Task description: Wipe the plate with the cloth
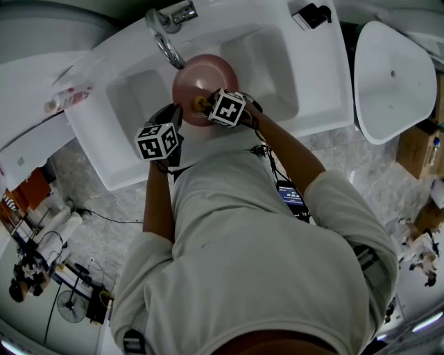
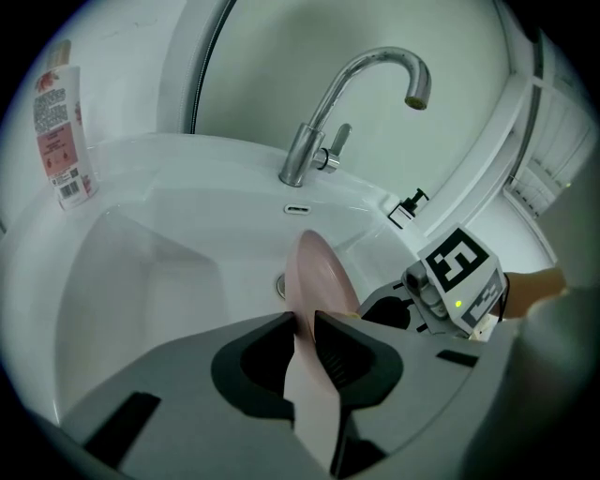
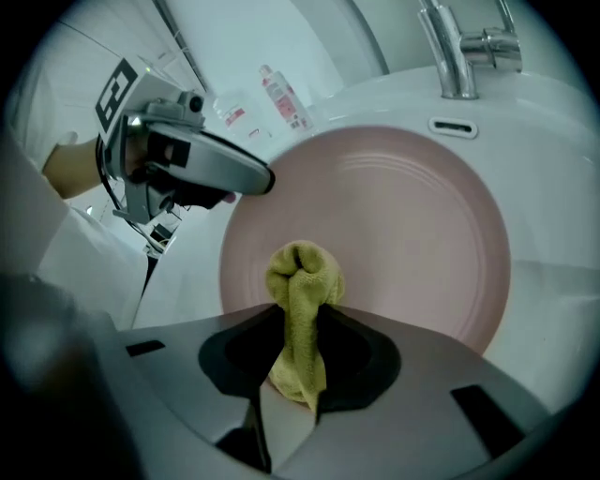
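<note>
A pink plate (image 1: 208,82) is held on edge over the white sink (image 1: 132,90). My left gripper (image 2: 302,330) is shut on the plate's rim, and the plate (image 2: 322,277) shows edge-on in the left gripper view. My right gripper (image 3: 298,323) is shut on a bunched yellow cloth (image 3: 302,309), whose tip lies against the lower part of the plate's face (image 3: 394,225). In the head view the cloth (image 1: 200,104) shows as a small yellow patch at the plate's near edge, between the left gripper (image 1: 172,118) and the right gripper (image 1: 208,105).
A chrome faucet (image 2: 356,103) curves over the basin behind the plate. A pink-labelled bottle (image 2: 64,131) stands on the sink's left ledge. A black holder (image 1: 312,14) sits on the far right of the sink ledge. A white basin (image 1: 392,80) lies to the right of the sink.
</note>
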Demonstrator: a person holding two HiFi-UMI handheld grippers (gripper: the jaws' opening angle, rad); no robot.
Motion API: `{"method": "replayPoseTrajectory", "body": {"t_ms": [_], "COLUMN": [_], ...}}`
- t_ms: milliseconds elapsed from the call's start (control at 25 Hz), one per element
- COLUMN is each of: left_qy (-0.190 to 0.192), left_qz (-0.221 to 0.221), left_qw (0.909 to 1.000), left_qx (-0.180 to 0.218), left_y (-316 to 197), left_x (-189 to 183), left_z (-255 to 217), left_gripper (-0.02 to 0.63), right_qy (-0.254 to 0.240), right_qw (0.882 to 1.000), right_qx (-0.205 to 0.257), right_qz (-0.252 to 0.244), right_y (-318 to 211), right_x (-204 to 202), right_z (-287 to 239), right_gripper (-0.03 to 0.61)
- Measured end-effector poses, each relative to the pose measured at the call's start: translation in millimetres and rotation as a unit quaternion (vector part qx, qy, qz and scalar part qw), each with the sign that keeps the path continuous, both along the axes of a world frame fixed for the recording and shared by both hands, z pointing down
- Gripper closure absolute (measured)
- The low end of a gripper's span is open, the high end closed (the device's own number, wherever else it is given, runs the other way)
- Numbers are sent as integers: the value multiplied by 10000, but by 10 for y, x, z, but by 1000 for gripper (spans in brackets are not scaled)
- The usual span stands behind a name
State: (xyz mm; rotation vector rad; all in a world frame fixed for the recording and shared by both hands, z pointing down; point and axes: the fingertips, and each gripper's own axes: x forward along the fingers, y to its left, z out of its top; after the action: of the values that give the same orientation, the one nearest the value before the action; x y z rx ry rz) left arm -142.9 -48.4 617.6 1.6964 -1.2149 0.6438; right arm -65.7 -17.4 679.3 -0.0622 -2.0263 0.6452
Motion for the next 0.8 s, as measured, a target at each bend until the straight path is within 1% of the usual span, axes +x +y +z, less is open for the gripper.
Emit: {"method": "replayPoseTrajectory", "body": {"t_ms": [80,160,320,400,520,600,680,720,800], "left_qy": [44,75,98,96,91,117,122,116,115], "left_qz": [-57,-93,-73,-22,67,102,174,221,274], "left_qw": [10000,9999,9999,9999,9999,9999,9997,9997,9995], "left_qx": [-18,-34,-39,-33,0,36,72,88,111], "left_y": [2,4,1,-5,-18,-29,-40,-45,-58], "left_x": [-8,-12,0,14,47,71,97,109,130], "left_z": [10,17,19,18,0,-16,-28,-34,-43], "left_gripper": [534,535,535,535,535,535,535,535,534], "right_qy": [323,523,867,977,1047,1042,961,906,807], "right_qw": [9993,9984,9961,9942,9876,9789,9679,9629,9564], "right_qx": [53,101,31,14,52,-27,-60,-62,-7], "right_qz": [-169,-189,141,455,1167,1756,2323,2542,2806], "right_y": [3,-38,-195,-351,-692,-902,-1111,-1200,-1337], "right_x": [143,252,452,523,613,668,684,673,618], "right_z": [80,152,267,325,390,414,413,403,363], "right_gripper": [481,481,482,482,482,482,482,482,482]}}
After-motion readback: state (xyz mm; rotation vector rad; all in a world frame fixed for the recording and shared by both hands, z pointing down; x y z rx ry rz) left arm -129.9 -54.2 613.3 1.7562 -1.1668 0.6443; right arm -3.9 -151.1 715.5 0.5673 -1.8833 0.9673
